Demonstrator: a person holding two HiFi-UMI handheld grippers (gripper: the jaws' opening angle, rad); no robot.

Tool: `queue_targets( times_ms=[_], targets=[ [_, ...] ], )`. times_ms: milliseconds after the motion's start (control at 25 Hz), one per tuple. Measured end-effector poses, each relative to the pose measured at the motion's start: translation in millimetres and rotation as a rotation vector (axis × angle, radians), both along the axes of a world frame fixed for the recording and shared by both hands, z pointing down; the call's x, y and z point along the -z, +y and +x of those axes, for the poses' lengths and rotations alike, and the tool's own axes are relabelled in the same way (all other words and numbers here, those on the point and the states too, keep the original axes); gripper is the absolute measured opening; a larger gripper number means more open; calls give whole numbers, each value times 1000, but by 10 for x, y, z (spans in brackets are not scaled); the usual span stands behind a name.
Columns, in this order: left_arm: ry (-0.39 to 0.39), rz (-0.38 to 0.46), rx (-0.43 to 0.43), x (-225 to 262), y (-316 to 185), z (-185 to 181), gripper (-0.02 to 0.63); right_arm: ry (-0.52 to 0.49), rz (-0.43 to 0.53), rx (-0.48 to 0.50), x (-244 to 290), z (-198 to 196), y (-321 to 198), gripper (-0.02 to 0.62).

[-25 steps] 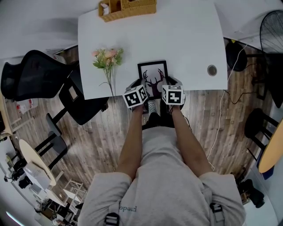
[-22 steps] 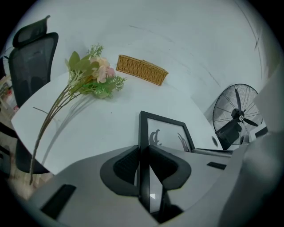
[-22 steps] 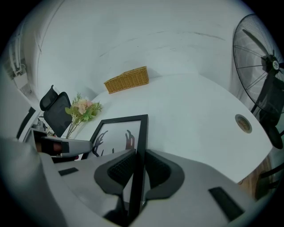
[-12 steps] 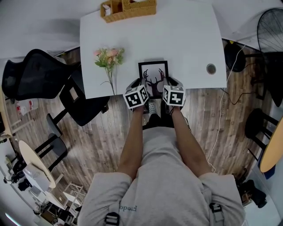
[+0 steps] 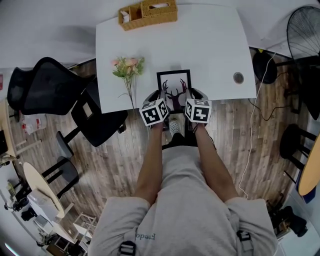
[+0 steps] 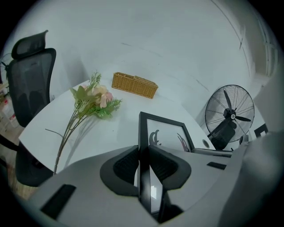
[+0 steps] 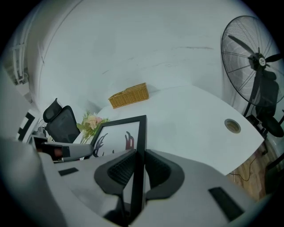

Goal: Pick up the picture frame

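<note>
The picture frame (image 5: pixel 173 88) is black with a deer-head print. It sits at the near edge of the white table (image 5: pixel 210 45), between both grippers. My left gripper (image 5: pixel 159 98) is shut on the frame's left bar (image 6: pixel 143 150), its pads pressed on both sides. My right gripper (image 5: pixel 189 97) is shut on the right bar (image 7: pixel 140 150) the same way. The frame (image 6: pixel 164 133) tilts up off the table in the left gripper view. In the right gripper view the frame (image 7: pixel 117 137) shows its print and the left gripper beyond it.
A bunch of pink flowers (image 5: pixel 127 67) lies left of the frame. A wicker basket (image 5: pixel 148 12) stands at the table's far edge. A round cable hole (image 5: pixel 238 77) is at the right. A black office chair (image 5: pixel 50 87) stands left; a fan (image 5: pixel 302 35) stands right.
Both grippers have risen with the frame held between them; the frame's near edge has lifted off the table. The view has shifted slightly right.
</note>
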State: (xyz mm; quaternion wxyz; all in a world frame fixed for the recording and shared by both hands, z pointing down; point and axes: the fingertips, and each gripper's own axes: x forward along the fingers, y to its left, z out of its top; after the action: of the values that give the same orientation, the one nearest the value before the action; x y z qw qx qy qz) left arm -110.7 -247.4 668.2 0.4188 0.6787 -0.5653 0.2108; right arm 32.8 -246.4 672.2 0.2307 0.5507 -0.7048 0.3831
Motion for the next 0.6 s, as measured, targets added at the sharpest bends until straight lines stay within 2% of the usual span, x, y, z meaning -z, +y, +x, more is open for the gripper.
queue_targets(
  times_ms=[600],
  targets=[
    [-15, 151, 10, 599, 107, -188, 91, -31, 135, -1, 542, -180, 80, 72]
  ],
)
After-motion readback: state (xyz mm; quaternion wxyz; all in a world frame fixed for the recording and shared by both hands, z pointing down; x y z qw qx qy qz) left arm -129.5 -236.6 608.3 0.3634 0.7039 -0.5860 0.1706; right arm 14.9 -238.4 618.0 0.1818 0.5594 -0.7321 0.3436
